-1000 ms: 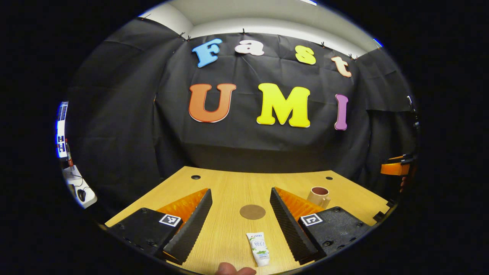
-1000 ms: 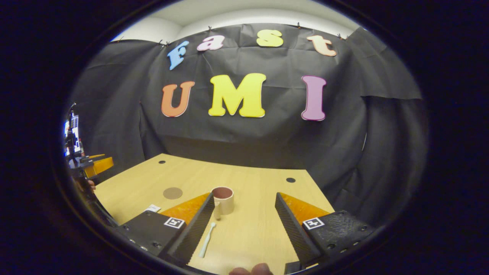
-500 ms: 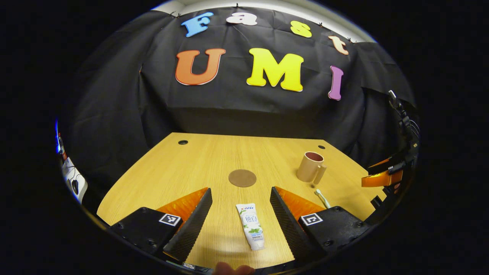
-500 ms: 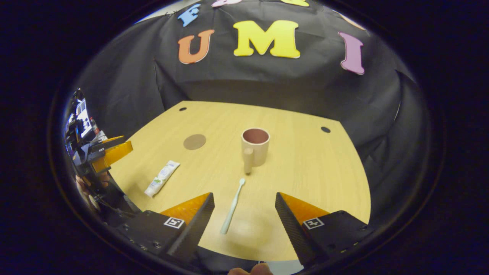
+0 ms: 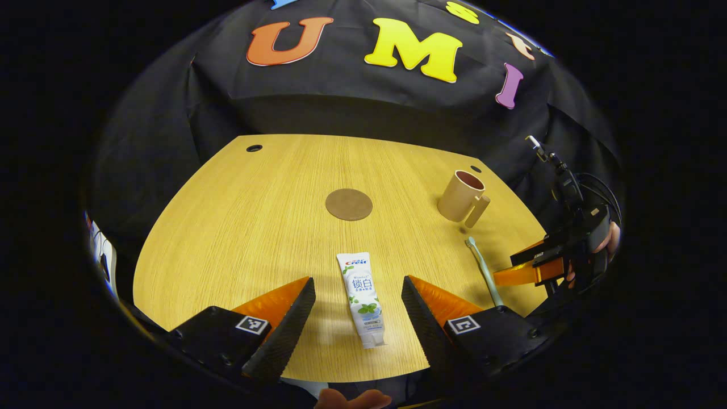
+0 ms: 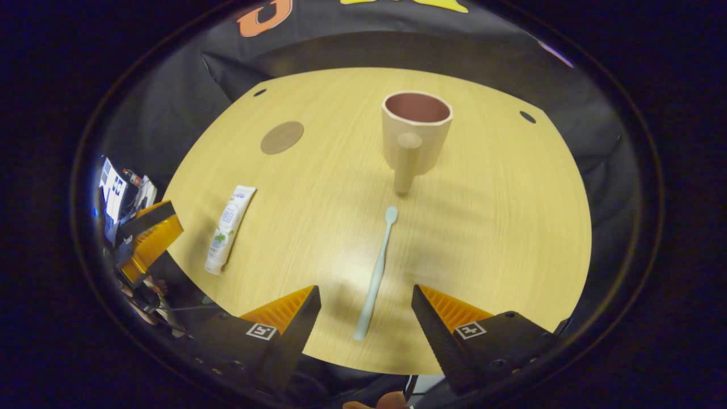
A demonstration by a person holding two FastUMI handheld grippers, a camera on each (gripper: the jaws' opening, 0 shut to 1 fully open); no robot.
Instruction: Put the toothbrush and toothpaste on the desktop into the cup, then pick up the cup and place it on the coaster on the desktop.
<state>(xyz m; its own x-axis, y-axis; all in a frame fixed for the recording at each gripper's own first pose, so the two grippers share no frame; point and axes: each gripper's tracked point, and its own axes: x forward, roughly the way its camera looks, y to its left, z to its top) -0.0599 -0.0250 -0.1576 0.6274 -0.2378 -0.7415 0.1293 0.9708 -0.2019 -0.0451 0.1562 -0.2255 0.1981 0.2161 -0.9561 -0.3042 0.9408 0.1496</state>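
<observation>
A white toothpaste tube [image 5: 362, 298] lies flat on the wooden desktop [image 5: 255, 216], between the spread fingers of my open left gripper [image 5: 358, 309], which hovers above it. A pale toothbrush [image 6: 376, 275] lies lengthwise between the fingers of my open right gripper [image 6: 366, 318], its head pointing at the cup. The beige cup [image 6: 416, 133] stands upright and empty, handle toward me. The same cup [image 5: 461, 196] and toothbrush [image 5: 483, 268] sit to the right in the left gripper view. A round brown coaster [image 5: 349, 204] lies mid-table, also the coaster [image 6: 281, 137] at upper left.
The right gripper [image 5: 545, 267] with a hand on it hangs at the table's right edge in the left gripper view; the left gripper [image 6: 145, 236] is at the left edge in the right gripper view. Small dark holes [image 5: 254, 148] mark the desktop's far corners. Black cloth walls the back.
Both grippers have risen and tipped downward over the table. The toothpaste now sits farther in between the left fingers, the toothbrush between the right fingers. Both stayed open.
</observation>
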